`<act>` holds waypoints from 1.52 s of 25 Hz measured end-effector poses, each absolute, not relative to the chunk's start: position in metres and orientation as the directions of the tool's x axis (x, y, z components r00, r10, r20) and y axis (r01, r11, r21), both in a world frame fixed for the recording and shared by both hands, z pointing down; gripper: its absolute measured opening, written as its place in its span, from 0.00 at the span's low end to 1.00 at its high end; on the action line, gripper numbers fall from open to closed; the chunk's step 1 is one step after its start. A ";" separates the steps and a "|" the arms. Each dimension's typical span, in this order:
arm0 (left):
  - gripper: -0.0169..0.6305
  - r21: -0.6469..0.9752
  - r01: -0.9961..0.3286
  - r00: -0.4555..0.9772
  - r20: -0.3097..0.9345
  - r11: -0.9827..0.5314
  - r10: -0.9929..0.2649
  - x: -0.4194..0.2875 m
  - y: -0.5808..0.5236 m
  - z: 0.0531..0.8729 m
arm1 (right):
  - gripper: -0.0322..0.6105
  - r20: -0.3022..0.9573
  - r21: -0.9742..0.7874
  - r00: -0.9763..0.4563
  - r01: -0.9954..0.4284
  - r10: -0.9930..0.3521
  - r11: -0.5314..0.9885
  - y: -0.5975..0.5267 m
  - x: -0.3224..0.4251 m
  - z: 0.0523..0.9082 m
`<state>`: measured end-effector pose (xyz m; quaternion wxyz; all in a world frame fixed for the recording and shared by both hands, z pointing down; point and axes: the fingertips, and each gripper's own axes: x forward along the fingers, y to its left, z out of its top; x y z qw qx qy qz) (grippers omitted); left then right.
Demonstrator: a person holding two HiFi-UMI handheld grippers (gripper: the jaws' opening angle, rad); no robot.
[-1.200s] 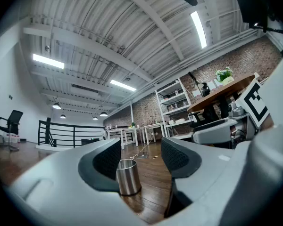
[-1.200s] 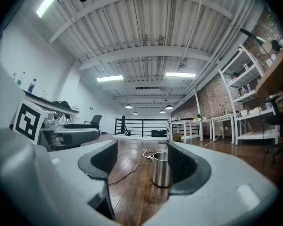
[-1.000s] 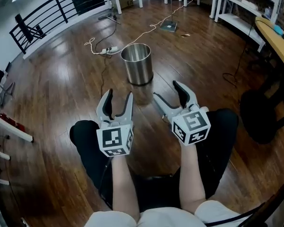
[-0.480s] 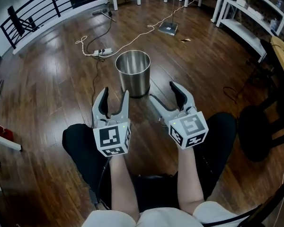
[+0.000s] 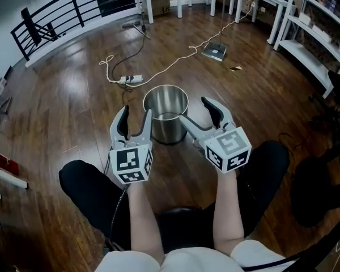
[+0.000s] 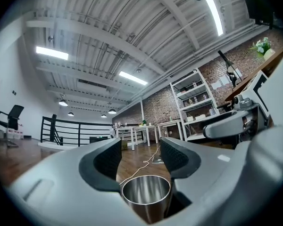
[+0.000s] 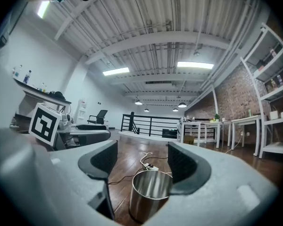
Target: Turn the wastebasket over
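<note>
- The wastebasket (image 5: 166,115), a shiny steel cylinder, stands upright with its mouth up on the wooden floor (image 5: 62,112), at the centre of the head view. It looks empty inside.
- The left tool (image 5: 135,118) sits just at its lower left with its jaws wide apart. Nothing is between the pads, and the basket shows low and ahead in the left gripper view.
- The right tool (image 5: 196,111) sits at its lower right, likewise spread wide and holding nothing. In its own view the rim lies beyond the pads, not between them.
- Judged risk 1: the wall is smooth and curved, so a pinch on the thin rim alone could slip and drop the basket.
- Judged risk 2: once tipped on its side, a round body may roll away across the bare boards.
- Judged risk 3: a hard push toward the top of the frame could send it onto the power strip (image 5: 130,79) and its cable (image 5: 175,61) beyond.
</note>
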<state>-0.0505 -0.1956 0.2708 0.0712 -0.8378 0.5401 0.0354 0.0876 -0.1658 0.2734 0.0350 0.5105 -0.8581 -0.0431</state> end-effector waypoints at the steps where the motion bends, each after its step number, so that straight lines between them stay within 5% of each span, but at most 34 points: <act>1: 0.46 -0.085 -0.915 0.403 -0.135 -0.395 -0.905 -0.052 -0.205 0.271 | 0.55 0.021 0.112 -0.491 -0.864 -0.871 0.490 -0.178 0.086 0.273; 12: 0.46 -0.050 -0.952 0.305 -0.065 -0.303 -0.950 -0.083 -0.297 0.304 | 0.55 0.161 0.052 -0.601 -0.787 -0.783 0.615 -0.287 0.038 0.319; 20: 0.45 0.023 -0.964 0.264 0.033 -0.263 -0.964 -0.114 -0.343 0.368 | 0.55 0.478 0.071 -0.632 -0.664 -0.610 0.744 -0.336 -0.028 0.433; 28: 0.44 0.065 -0.975 0.218 0.088 -0.213 -0.972 -0.141 -0.360 0.398 | 0.55 0.743 0.110 -0.516 -0.536 -0.427 0.837 -0.371 -0.077 0.533; 38: 0.43 0.063 -0.978 0.203 0.109 -0.197 -0.973 -0.152 -0.373 0.407 | 0.21 0.817 0.056 -0.447 -0.567 -0.364 0.822 -0.391 -0.089 0.573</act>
